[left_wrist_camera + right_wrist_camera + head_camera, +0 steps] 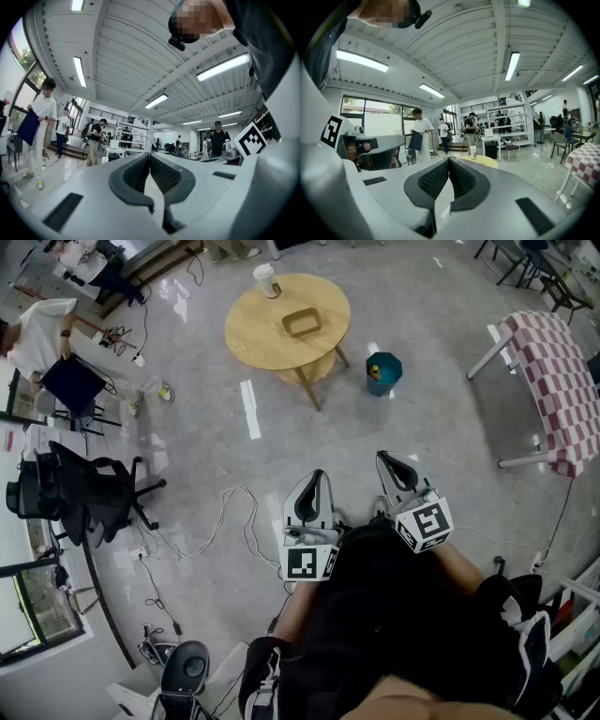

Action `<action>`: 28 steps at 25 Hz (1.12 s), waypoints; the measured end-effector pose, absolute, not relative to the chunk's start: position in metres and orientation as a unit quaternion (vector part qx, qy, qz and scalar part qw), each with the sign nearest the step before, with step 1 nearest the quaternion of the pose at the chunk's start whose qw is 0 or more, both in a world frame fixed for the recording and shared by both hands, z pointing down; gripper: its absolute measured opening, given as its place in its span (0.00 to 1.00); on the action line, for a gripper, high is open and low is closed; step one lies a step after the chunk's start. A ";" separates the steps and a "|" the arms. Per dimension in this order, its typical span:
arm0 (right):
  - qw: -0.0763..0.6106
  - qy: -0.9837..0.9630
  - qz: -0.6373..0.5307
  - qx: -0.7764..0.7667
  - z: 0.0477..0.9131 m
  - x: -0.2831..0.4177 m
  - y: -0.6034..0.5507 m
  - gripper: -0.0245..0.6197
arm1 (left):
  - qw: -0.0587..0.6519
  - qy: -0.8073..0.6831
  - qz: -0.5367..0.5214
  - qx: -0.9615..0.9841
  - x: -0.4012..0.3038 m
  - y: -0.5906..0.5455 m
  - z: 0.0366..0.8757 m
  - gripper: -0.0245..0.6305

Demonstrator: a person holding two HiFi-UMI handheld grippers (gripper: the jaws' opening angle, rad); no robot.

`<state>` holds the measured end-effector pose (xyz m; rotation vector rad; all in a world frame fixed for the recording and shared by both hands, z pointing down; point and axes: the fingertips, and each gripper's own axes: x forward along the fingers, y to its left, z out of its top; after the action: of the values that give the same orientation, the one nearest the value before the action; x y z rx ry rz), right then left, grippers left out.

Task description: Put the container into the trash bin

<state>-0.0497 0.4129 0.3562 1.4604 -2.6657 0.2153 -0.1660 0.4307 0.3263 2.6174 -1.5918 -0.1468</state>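
While only the head view shows the trash bin (383, 371), left claw (150, 157) and right claw (449, 161) sit clenched, empty.

Bright ceiling tube lights (222, 67), glossy floor (187, 352) glare, fisheye-warped edges

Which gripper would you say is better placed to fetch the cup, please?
Probably the right gripper: it faces the cup, and the bin stands on its side.

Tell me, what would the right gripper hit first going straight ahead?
Likely the round wooden table; the teal bin sits slightly right of that line. Depth is unclear.
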 end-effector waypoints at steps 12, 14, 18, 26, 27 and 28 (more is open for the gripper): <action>0.042 -0.879 0.071 0.469 0.354 -0.025 0.413 0.08 | 0.040 -0.521 -0.054 0.851 -0.137 0.428 0.323 0.05; 0.036 -0.880 0.070 0.468 0.353 -0.017 0.413 0.08 | 0.040 -0.523 -0.055 0.850 -0.129 0.426 0.324 0.05; 0.038 -0.883 0.070 0.462 0.356 0.001 0.412 0.08 | 0.038 -0.530 -0.056 0.845 -0.112 0.424 0.323 0.05; 0.039 -0.897 0.075 0.433 0.369 0.029 0.400 0.08 | 0.030 -0.559 -0.049 0.827 -0.089 0.425 0.326 0.05; 0.040 -0.899 0.074 0.430 0.371 0.031 0.398 0.08 | 0.031 -0.562 -0.048 0.825 -0.087 0.425 0.327 0.05; 0.040 -0.900 0.076 0.427 0.373 0.032 0.396 0.08 | 0.033 -0.565 -0.046 0.823 -0.085 0.425 0.329 0.05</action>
<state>0.0320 0.3955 0.3726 1.3069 -2.7582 0.2322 -0.0850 0.4252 0.3286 2.5339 -1.7387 -0.1409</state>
